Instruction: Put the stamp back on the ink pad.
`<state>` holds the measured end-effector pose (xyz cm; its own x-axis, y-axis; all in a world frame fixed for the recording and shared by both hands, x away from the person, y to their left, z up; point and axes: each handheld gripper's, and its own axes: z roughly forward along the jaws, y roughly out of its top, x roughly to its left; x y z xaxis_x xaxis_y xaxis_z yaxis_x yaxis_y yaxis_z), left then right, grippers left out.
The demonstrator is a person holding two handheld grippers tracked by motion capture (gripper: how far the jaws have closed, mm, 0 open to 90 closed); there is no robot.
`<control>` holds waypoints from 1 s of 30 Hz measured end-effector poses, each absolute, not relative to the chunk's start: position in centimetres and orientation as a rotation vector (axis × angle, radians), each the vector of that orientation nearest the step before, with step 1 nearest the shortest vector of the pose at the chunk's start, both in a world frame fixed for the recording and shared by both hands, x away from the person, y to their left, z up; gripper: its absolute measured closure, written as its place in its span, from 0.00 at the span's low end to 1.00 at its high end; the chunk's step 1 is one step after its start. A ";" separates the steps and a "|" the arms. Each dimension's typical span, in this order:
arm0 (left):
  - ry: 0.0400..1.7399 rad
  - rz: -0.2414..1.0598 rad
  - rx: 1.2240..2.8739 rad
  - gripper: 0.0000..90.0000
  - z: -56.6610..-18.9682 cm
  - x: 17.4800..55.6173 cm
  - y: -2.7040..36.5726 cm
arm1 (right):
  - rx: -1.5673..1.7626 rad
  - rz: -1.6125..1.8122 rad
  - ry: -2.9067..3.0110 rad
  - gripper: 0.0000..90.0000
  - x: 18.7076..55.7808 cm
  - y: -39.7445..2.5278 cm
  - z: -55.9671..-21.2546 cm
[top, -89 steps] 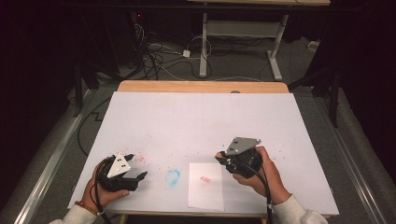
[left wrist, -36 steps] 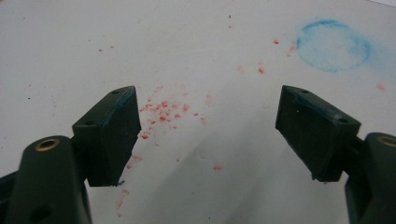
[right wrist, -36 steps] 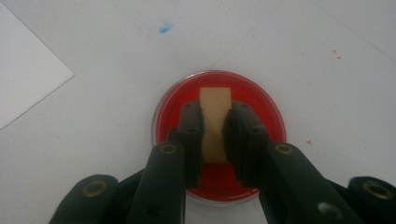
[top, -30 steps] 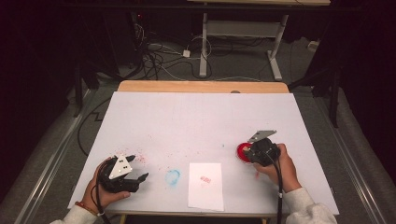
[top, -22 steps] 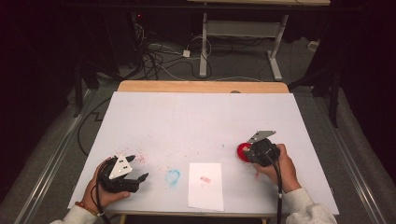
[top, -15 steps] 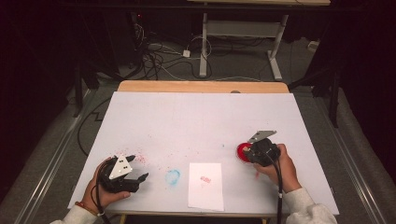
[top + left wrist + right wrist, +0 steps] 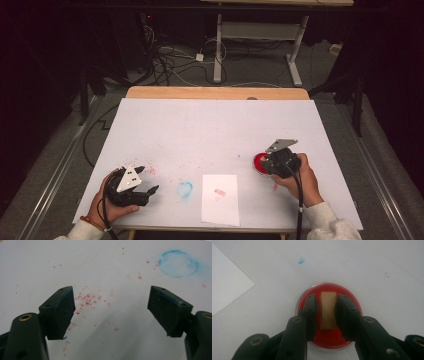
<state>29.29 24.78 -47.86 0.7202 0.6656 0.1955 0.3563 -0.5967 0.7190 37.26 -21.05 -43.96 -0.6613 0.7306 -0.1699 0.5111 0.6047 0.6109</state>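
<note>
A white sheet of paper (image 7: 220, 199) lies near the surface's (image 7: 210, 130) front edge — a blue smudge (image 7: 184, 189) just left of it.

Probably lab: dark room, cable tangle (image 7: 172, 60) on floor, paper-covered table (image 7: 215, 130).

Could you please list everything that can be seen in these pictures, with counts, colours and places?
wooden stamp: one, tan, held upright over the red ink pad
red ink pad: one, round, red, on the table's right side
sheet of paper: one, white with a faint red print, near the front edge at centre
blue ring mark: one, blue, left of the paper
red specks: many, red, scattered front left
table: one, white top with a wooden far edge
floor cables: several, dark and white, beyond the table
left hand-held gripper: one, black, open, front left
right hand-held gripper: one, black, clamped on the stamp
</note>
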 end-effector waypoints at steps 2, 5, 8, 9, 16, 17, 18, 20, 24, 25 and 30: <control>0.769 0.597 2.249 0.24 -47.8 29.3 24.8 | 0.992 0.771 2.410 0.75 37.1 -21.1 -43.4; 0.771 0.596 2.248 0.24 -47.8 29.3 24.8 | 0.987 0.812 2.373 0.72 36.8 -21.2 -42.8; 0.769 0.595 2.249 0.24 -47.8 29.3 24.7 | 0.963 0.872 2.330 0.71 36.5 -21.4 -42.1; 0.769 0.595 2.249 0.24 -47.8 29.3 24.7 | 0.954 0.892 2.323 0.70 36.4 -21.4 -41.9; 0.769 0.594 2.249 0.24 -47.8 29.3 24.7 | 0.897 0.949 2.275 0.61 35.9 -21.3 -41.3; 0.769 0.593 2.249 0.24 -47.8 29.3 24.7 | 0.884 0.953 2.265 0.58 35.8 -21.2 -41.3; 0.769 0.592 2.248 0.24 -47.9 29.3 24.7 | 0.881 0.952 2.252 0.55 35.8 -21.2 -41.2; 0.768 0.592 2.250 0.24 -47.9 29.3 24.7 | 0.879 0.987 2.220 0.50 35.6 -21.2 -41.2; 0.769 0.589 2.252 0.24 -47.9 29.3 24.7 | 0.863 1.012 2.190 0.37 35.4 -21.0 -41.3; 0.770 0.588 2.250 0.24 -47.9 29.3 24.7 | 0.865 1.014 2.178 0.35 35.4 -20.9 -41.3; 0.770 0.588 2.250 0.24 -47.9 29.3 24.7 | 0.873 1.036 2.138 0.24 35.2 -20.7 -41.3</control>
<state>29.34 24.73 -47.90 0.7232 0.6640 0.1900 0.3574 -0.5952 0.7197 35.19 -20.75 -41.29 -0.6028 0.7647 -0.2277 0.2949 0.4787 0.8269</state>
